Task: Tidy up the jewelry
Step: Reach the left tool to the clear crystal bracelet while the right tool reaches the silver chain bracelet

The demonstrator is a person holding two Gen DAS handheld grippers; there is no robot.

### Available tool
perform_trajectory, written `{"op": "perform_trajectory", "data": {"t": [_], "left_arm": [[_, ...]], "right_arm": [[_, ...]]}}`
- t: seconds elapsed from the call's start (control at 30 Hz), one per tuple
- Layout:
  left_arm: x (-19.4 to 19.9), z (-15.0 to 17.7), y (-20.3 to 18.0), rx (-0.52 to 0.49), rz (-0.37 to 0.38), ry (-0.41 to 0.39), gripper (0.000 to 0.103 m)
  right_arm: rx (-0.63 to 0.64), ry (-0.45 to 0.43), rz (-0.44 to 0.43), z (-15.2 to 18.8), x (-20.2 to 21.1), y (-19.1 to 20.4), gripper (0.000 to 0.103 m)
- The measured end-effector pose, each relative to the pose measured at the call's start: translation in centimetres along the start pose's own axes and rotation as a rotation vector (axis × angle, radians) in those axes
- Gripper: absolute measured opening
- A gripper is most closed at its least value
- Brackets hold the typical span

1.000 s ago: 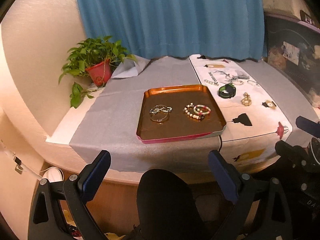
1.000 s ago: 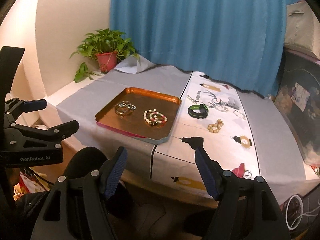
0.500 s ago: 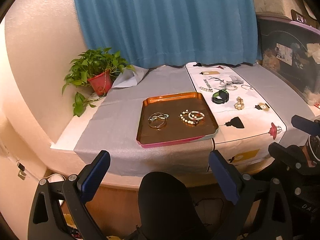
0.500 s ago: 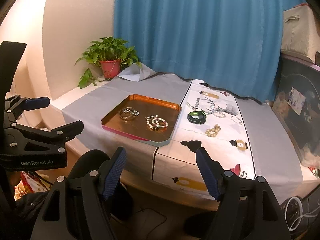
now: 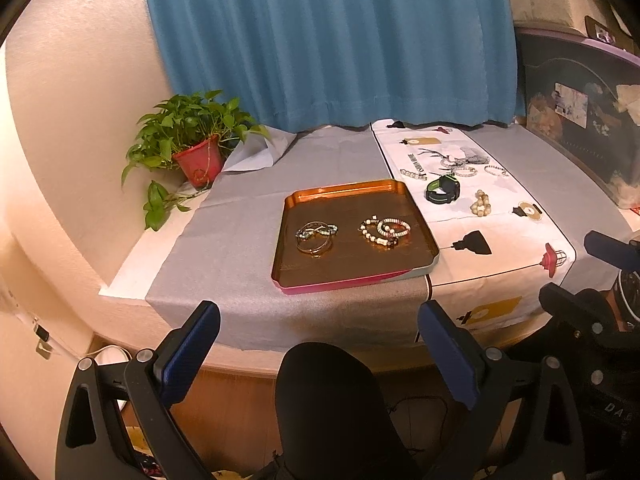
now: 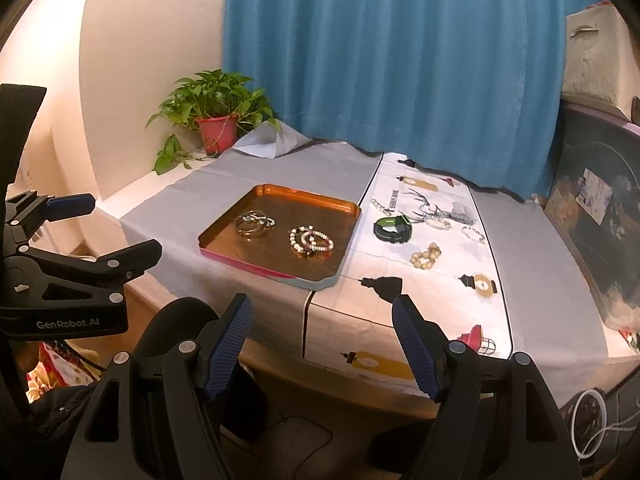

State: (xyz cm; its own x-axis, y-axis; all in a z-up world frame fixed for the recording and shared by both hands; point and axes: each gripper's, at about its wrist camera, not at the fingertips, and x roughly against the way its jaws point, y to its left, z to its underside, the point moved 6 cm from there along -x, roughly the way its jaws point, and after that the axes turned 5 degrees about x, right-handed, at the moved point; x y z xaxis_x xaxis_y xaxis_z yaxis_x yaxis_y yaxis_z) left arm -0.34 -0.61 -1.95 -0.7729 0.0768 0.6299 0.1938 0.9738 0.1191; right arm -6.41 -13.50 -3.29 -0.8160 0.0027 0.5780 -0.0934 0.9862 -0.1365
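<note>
Both claws hang released and empty before the bench, and the loose cream bead bracelet (image 6: pixel 426 257) on the white runner lies at twelve o'clock from the right claw (image 6: pixel 322 340), nearer than the left claw (image 5: pixel 318 354), right of the copper tray (image 6: pixel 256 263).

A blue curtain (image 5: pixel 328 40) is hung behind a table (image 6: pixel 532 264) that is draped in grey cloth (image 5: pixel 240 236) and a printed white runner (image 6: pixel 444 280), a potted plant (image 5: pixel 188 136) is set in the corner against a cream wall (image 5: pixel 80 92), and everything is bathed in warm light.
</note>
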Motion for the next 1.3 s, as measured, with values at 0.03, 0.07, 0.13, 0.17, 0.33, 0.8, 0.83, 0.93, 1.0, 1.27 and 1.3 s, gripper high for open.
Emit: {"op": "perform_trajectory", "data": {"t": [0.03, 0.07, 0.13, 0.17, 0.33, 0.8, 0.83, 0.93, 1.0, 1.27, 1.3], "left_arm": [[-0.2, 0.0, 0.0, -0.001, 0.001, 0.002, 0.099], [-0.4, 0.0, -0.2, -0.004, 0.000, 0.005, 0.099], [-0.7, -0.2, -0.3, -0.009, 0.000, 0.009, 0.099], [-0.9, -0.2, -0.4, -0.013, 0.001, 0.012, 0.099], [-2.0, -0.7, -1.5, -0.024, 0.017, 0.034, 0.099], [-7.3, -7.7, -7.5, -0.070, 0.092, 0.041, 0.099], [-8.2, -8.8, -8.5, -0.081, 0.097, 0.039, 0.099], [-10.6, -11.6, -10.8, -0.099, 0.121, 0.041, 0.099], [-13.2, -14.0, -13.0, -0.111, 0.143, 0.053, 0.099], [-26.7, -22.2, -22.0, -0.083, 0.305, 0.151, 0.099], [-28.5, -22.7, -23.2, -0.094, 0.327, 0.171, 0.099]], "right_arm": [[-0.003, 0.002, 0.001, 0.0, -0.1, -0.1, 0.073], [-0.005, 0.004, 0.001, 0.1, -0.3, -0.3, 0.073], [-0.012, 0.009, 0.002, 0.1, -0.6, -0.8, 0.073], [-0.016, 0.011, 0.003, 0.1, -0.8, -1.0, 0.073], [-0.036, 0.021, 0.012, 0.4, -1.6, -2.1, 0.073], [-0.171, 0.057, 0.169, 1.2, -5.8, -13.2, 0.073], [-0.191, 0.064, 0.185, 1.3, -6.6, -14.8, 0.073], [-0.234, 0.080, 0.226, 1.3, -8.6, -19.0, 0.073], [-0.257, 0.086, 0.241, 1.3, -10.3, -21.6, 0.073], [-0.352, 0.150, 0.221, -0.4, -21.2, -32.4, 0.073], [-0.357, 0.155, 0.214, -0.8, -22.6, -33.5, 0.073]]}}
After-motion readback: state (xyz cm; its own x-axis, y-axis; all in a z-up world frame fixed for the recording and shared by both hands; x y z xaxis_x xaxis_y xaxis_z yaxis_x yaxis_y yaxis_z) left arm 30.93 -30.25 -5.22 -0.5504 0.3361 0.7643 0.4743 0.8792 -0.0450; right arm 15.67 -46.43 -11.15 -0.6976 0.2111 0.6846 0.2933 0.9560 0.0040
